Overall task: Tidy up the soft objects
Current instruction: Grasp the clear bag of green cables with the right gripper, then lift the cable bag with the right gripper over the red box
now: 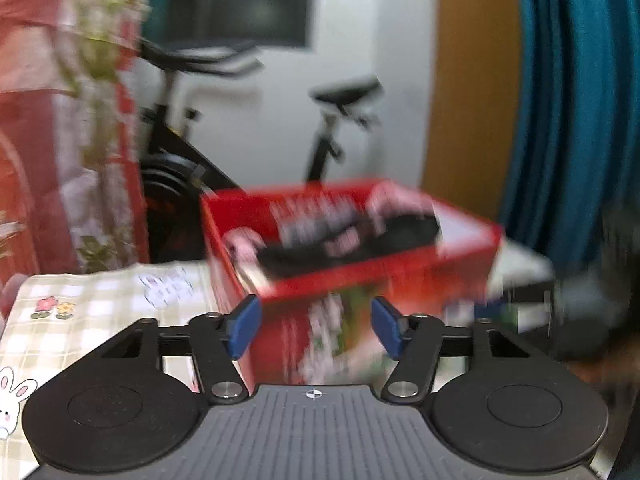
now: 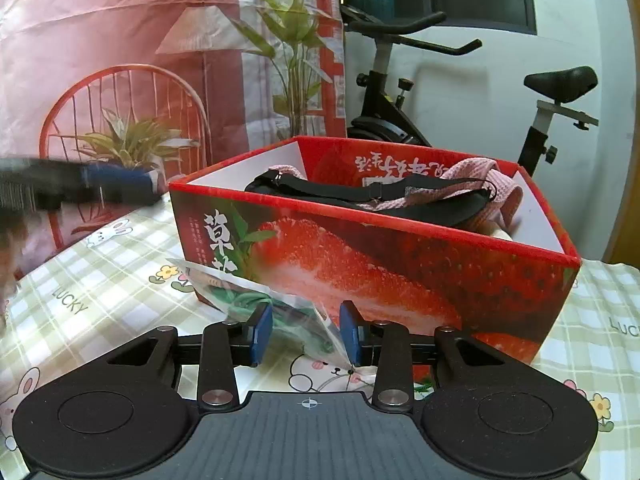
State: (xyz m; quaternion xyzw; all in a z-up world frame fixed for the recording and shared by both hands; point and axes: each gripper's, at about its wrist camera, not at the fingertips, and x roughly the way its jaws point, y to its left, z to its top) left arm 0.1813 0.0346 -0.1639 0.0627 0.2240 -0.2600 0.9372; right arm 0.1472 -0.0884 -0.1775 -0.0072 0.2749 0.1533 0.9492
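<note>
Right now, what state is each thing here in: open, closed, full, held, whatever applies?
Strawberry box: open-topped, upright on the table.
Black strap: inside the box, lying over the pink cloth.
Pink cloth: inside the box, bunched up.
Clear packet: between the right gripper's fingers; whether it is gripped is unclear.
Right gripper: partly open around the packet.
Left gripper: open, empty.

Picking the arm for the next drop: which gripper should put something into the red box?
Right. The right gripper has a clear plastic packet between its fingers, in front of the red box. The left gripper is open and empty.
</note>
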